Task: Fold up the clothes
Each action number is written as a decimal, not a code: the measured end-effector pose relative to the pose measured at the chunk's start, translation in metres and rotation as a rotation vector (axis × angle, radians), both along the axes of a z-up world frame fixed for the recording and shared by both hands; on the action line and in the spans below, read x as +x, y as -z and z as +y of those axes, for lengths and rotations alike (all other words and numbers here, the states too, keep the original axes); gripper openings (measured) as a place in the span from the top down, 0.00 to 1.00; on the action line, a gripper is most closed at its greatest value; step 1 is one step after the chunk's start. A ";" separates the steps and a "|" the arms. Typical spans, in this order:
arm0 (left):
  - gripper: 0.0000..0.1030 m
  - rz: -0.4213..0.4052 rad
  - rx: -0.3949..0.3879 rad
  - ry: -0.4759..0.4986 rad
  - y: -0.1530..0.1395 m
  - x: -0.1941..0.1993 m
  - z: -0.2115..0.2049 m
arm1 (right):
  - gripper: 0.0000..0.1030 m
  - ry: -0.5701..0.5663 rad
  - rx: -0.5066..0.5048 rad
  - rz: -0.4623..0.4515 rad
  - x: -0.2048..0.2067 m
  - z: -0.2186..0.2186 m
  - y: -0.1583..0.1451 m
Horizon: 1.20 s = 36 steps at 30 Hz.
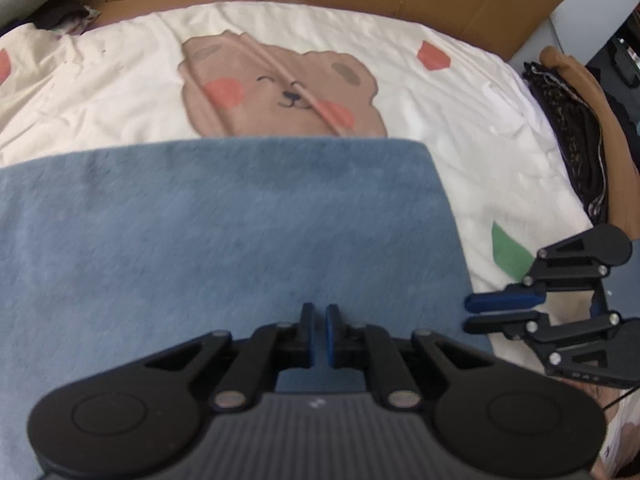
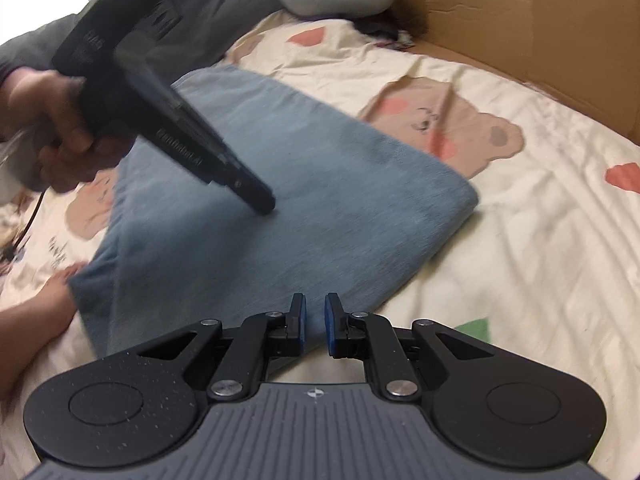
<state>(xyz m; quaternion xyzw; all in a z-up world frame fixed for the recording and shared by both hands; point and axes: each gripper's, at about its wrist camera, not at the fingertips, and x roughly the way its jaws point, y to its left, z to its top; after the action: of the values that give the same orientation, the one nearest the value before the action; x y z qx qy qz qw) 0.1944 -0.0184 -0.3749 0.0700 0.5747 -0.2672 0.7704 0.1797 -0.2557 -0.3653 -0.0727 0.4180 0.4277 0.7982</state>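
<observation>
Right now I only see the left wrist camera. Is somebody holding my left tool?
Observer: Yes, a hand grips the left tool by its handle, and its tip points down at the blue cloth.
Operator: Is anything next to the cloth that I can't see?
Observer: A bare limb lies by one corner. I cannot tell whether it is a hand or a foot.
Operator: Any more bears?
Observer: One more bear print shows on the sheet, just below that hand.
</observation>
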 end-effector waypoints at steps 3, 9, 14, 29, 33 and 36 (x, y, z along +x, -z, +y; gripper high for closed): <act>0.94 0.012 0.007 0.007 -0.002 -0.007 0.007 | 0.91 -0.020 0.014 0.023 -0.014 0.002 -0.003; 0.94 0.046 0.008 0.010 -0.004 -0.024 0.021 | 0.91 -0.066 0.023 0.063 -0.041 0.006 -0.007; 0.94 0.073 0.022 0.034 -0.005 -0.037 0.030 | 0.91 -0.089 0.023 0.097 -0.060 0.005 -0.009; 0.94 0.177 -0.005 0.045 -0.007 -0.067 0.047 | 0.91 -0.127 0.038 0.125 -0.073 0.020 -0.011; 0.94 0.228 -0.008 0.053 0.001 -0.073 0.049 | 0.91 -0.138 -0.004 0.123 -0.073 0.024 -0.003; 0.95 0.259 0.022 0.059 0.009 -0.078 0.049 | 0.91 -0.117 -0.009 0.140 -0.073 0.025 -0.001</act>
<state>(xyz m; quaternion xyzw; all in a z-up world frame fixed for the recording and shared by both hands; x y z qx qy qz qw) 0.1162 0.0304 -0.3836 0.0601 0.6700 -0.2905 0.6805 0.1072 -0.2308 -0.3643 -0.0706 0.4698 0.4756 0.7404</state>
